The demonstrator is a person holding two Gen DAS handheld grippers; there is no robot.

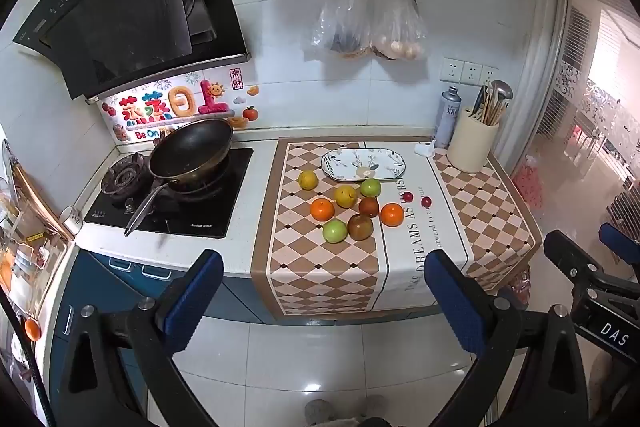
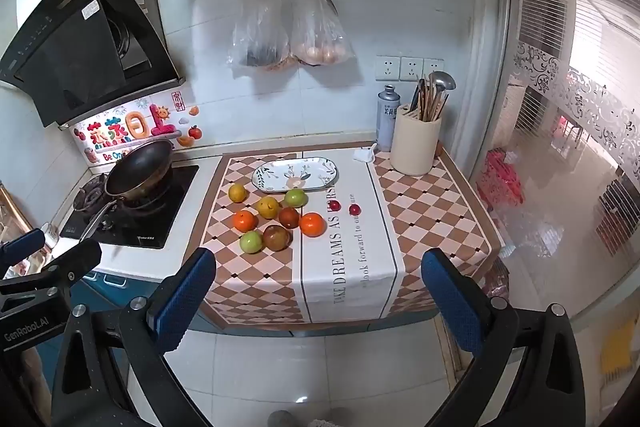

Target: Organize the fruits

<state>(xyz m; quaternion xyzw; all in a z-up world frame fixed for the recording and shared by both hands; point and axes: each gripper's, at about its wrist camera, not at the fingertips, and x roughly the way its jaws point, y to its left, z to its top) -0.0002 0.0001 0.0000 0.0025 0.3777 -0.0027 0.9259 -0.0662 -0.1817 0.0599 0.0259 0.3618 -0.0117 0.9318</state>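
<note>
Several fruits lie loose on a checkered cloth [image 1: 316, 267] [image 2: 256, 283]: two oranges [image 1: 322, 209] [image 2: 245, 220], two green apples [image 1: 334, 230] [image 2: 251, 241], two yellow fruits [image 1: 307, 179] [image 2: 237, 193], two dark brown fruits [image 1: 360, 226] [image 2: 276, 237] and two small red cherries [image 1: 407, 196] [image 2: 333, 205]. An empty oval patterned plate [image 1: 363, 164] [image 2: 295, 174] sits just behind them. My left gripper [image 1: 324, 291] and right gripper [image 2: 318, 287] are both open and empty, held off the counter's front edge, well short of the fruits.
A wok [image 1: 192, 153] [image 2: 140, 167] sits on the stove at the left. A cream utensil holder [image 1: 473, 140] [image 2: 416, 143] and a spray can [image 1: 447, 117] [image 2: 388, 117] stand at the back right. Plastic bags [image 1: 364, 23] hang on the wall. Tiled floor lies below the grippers.
</note>
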